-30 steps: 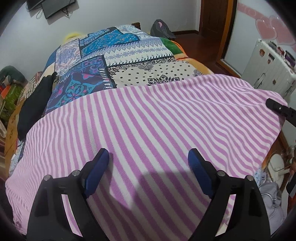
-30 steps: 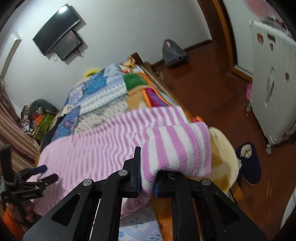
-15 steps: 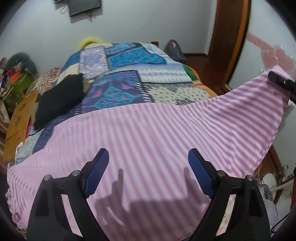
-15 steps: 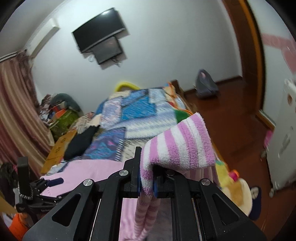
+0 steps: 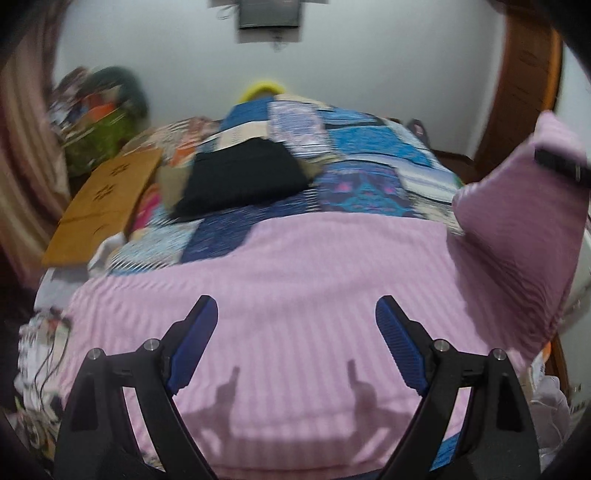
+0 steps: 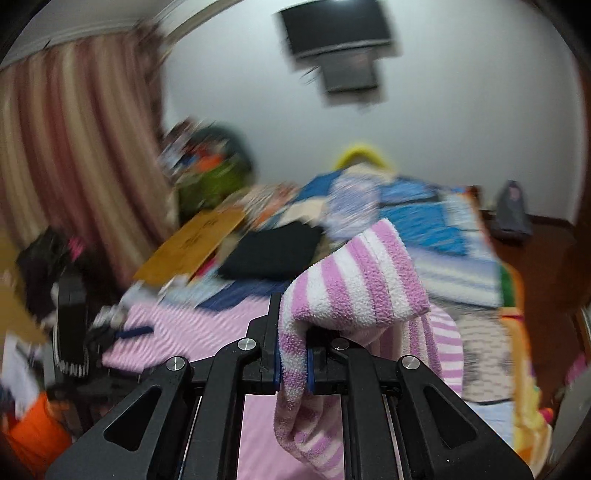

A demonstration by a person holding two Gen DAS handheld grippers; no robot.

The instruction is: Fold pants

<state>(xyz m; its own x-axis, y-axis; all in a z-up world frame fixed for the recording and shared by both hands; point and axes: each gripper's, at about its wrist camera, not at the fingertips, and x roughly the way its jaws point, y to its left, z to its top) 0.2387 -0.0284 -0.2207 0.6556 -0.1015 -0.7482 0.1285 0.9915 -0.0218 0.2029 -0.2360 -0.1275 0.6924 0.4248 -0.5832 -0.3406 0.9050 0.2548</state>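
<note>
Pinching a corner of the pink-and-white striped pants point(image 6: 354, 280) between closed jaws, the right gripper point(image 6: 293, 363) held that edge lifted clear of the bed point(image 6: 458, 236); the fleece bulged over the jaws and trailed down below them; the left gripper point(image 5: 295, 336) hovered with its jaws spread wide and empty above the flat middle of the garment point(image 5: 295, 280); the rest of the pants lay spread across the patchwork bedspread point(image 5: 369, 184), a black folded garment point(image 5: 243, 181) and a cardboard sheet point(image 5: 107, 206) beyond; I judged the first fold only begun, the raised edge not yet laid over, later folds all left; compared with a second earlier, the held corner had risen off the bed's edge and swung inward, and both views had turned toward the far wall and its screen point(image 6: 336, 26).
</note>
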